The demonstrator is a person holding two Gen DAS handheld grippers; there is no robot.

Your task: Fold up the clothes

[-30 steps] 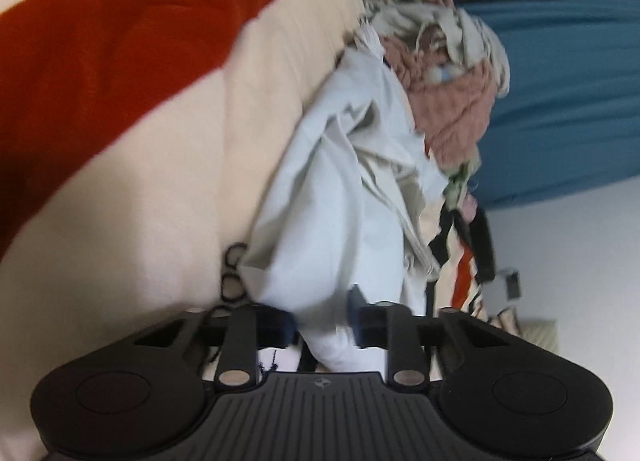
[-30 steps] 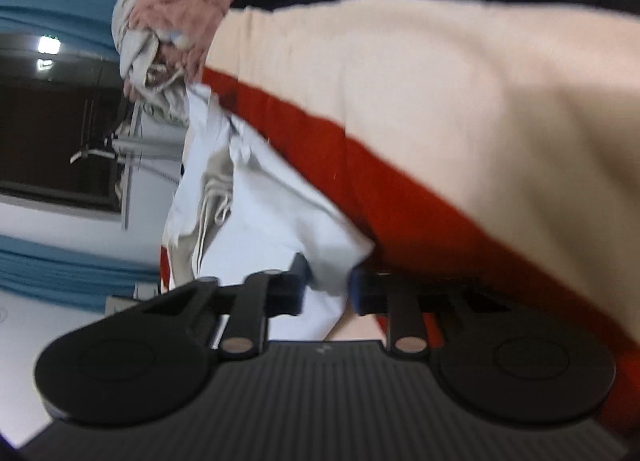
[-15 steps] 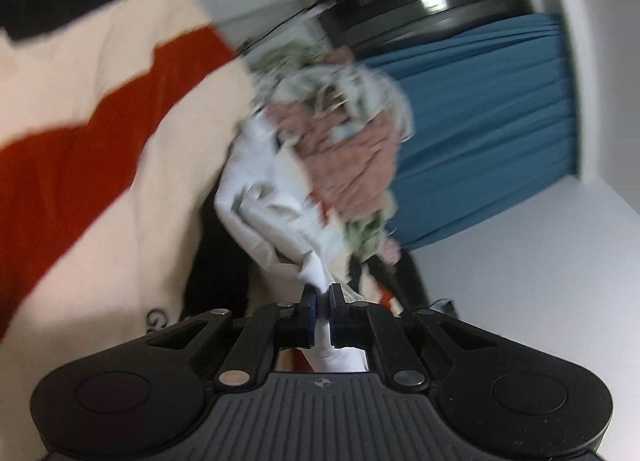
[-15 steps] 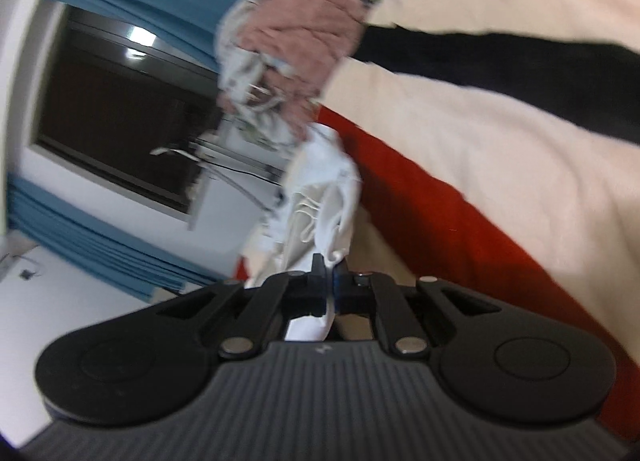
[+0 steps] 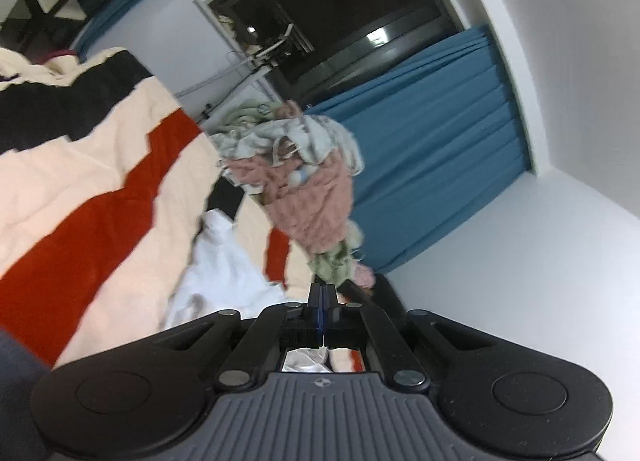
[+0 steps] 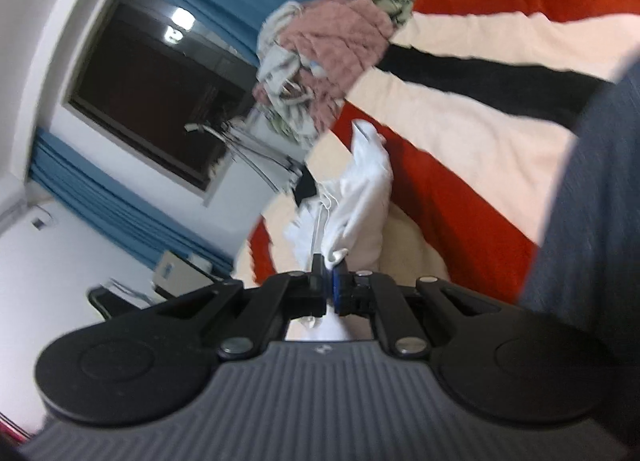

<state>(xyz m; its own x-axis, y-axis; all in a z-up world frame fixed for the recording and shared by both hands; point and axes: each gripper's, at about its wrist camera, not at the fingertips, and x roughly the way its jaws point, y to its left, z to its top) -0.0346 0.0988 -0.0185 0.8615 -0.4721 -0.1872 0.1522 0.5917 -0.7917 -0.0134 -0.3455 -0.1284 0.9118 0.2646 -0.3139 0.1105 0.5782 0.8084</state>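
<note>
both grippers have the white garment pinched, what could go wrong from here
1. The right gripper pinches only a small bunched edge of the white garment, so that edge may slip out when pulled.
2. The garment hangs crumpled and twisted between the grippers, so it may fold unevenly unless spread on the striped blanket first.
3. At the left gripper little cloth shows beyond the closed fingers, so that grip may be shallow too.

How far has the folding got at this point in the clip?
Barely begun. No folded garment shows in either view. In hand: the left gripper and right gripper are each shut on the white cloth garment, which trails crumpled over the cream, red and black striped blanket. Left: spreading and folding it, then the heaped pile of pink and grey clothes.
</note>
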